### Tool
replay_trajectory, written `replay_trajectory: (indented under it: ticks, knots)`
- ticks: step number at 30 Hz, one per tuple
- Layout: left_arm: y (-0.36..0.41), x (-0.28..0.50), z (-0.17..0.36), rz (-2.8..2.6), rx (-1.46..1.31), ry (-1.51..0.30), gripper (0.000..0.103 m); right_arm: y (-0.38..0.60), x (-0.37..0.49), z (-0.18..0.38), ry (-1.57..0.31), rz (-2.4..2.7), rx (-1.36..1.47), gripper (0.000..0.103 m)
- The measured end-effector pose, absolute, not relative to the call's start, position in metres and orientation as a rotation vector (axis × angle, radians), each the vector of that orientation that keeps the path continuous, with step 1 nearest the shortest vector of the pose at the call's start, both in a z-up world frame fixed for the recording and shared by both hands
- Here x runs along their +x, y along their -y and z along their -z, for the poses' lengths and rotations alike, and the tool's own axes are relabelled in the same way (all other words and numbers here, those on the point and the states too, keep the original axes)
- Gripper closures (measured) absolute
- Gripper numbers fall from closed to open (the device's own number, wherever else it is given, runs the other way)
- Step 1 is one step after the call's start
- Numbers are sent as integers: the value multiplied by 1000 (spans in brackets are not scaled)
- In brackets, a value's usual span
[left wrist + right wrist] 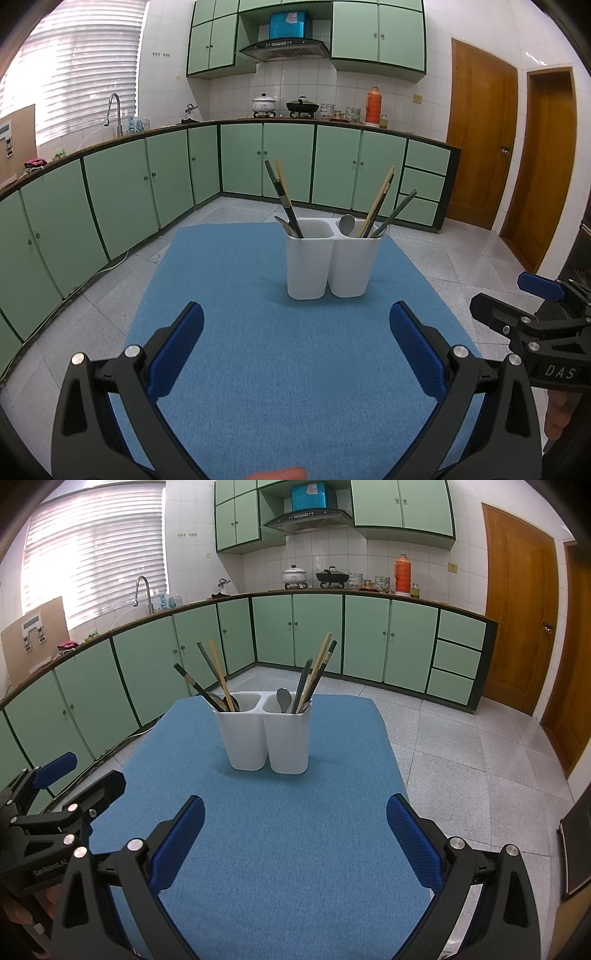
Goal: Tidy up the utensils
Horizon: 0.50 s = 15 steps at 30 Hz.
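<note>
**Both grippers idle, holder well ahead**

Blue-padded left gripper (295, 354) and blue-padded right gripper (295, 842) both sit wide open over the blue cloth mat (258, 369), and we hold nothing. Our white two-compartment plastic utensil holder (332, 262) stands upright well ahead of both, centred between the fingers. Wooden and dark chopsticks (218, 672) lean left in one cup; more chopsticks (317, 664) and a grey spoon (283, 698) fill the other.

Risks, as we judge them: the holder looks light, so a sideways pull on a leaning stick may tip it; thin sticks may slip from the pads.
</note>
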State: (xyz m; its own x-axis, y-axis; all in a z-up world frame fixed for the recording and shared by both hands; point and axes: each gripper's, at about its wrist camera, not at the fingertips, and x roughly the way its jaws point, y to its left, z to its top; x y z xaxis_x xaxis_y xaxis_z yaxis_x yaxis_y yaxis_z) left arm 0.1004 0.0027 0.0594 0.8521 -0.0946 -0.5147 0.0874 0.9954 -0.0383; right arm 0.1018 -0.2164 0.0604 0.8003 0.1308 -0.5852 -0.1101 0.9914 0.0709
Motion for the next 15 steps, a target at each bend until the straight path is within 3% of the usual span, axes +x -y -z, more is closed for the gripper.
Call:
replay_trajectory:
  ticks: [15]
  knots:
    - [-4,97,-59,91,-11,-531,5,217,102,-60,-629,-130,33,6]
